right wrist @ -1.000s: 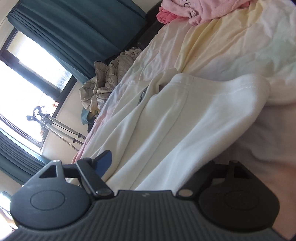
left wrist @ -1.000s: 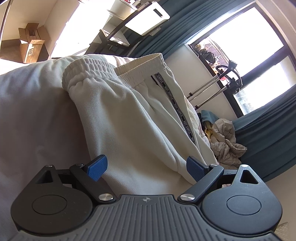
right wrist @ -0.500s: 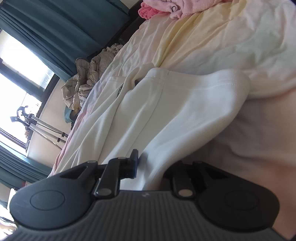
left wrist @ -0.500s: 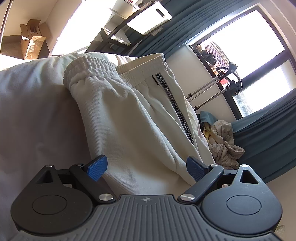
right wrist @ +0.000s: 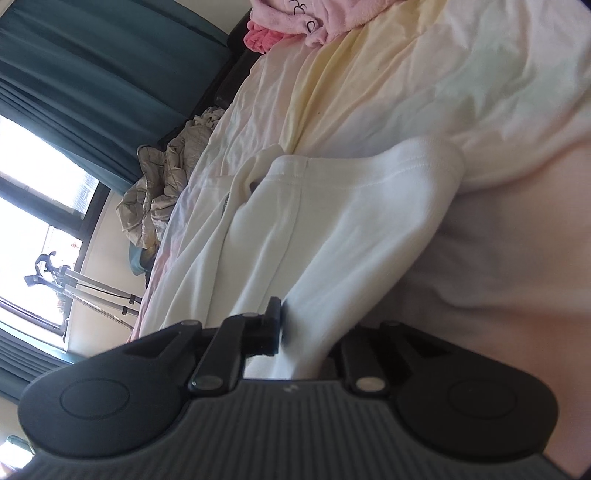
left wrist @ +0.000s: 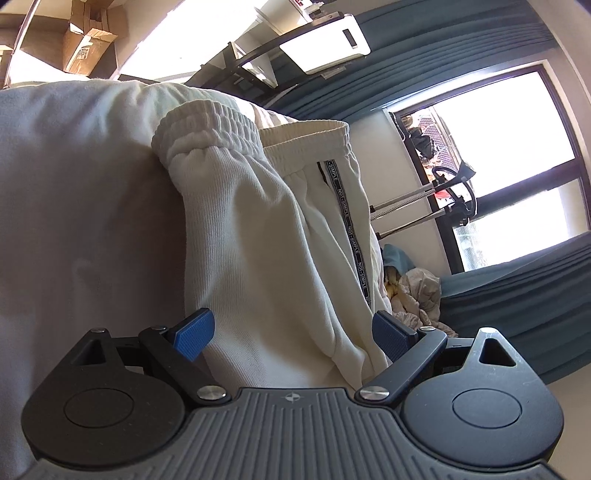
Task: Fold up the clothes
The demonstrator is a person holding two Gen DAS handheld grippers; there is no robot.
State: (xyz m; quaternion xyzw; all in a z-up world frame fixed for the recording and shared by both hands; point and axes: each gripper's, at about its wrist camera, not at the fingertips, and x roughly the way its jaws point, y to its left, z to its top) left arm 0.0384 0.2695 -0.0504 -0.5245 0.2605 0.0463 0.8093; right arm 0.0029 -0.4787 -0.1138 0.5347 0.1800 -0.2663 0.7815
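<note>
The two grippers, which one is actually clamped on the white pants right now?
The right gripper: its jaws are pinched shut on the white pants. The left gripper stands wide open, blue pads apart, with the fabric between them ungripped.

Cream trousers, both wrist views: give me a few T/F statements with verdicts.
1. The left gripper has its jaws spread wide either side of the cream trousers. True.
2. The right gripper is open and clear of the fabric. False: its jaws are closed on a bunch of the trousers.
3. A black side stripe with lettering runs down the trousers. True.
4. The pink garment lies on top of the trousers. False: it sits apart, further up the bed.
</note>
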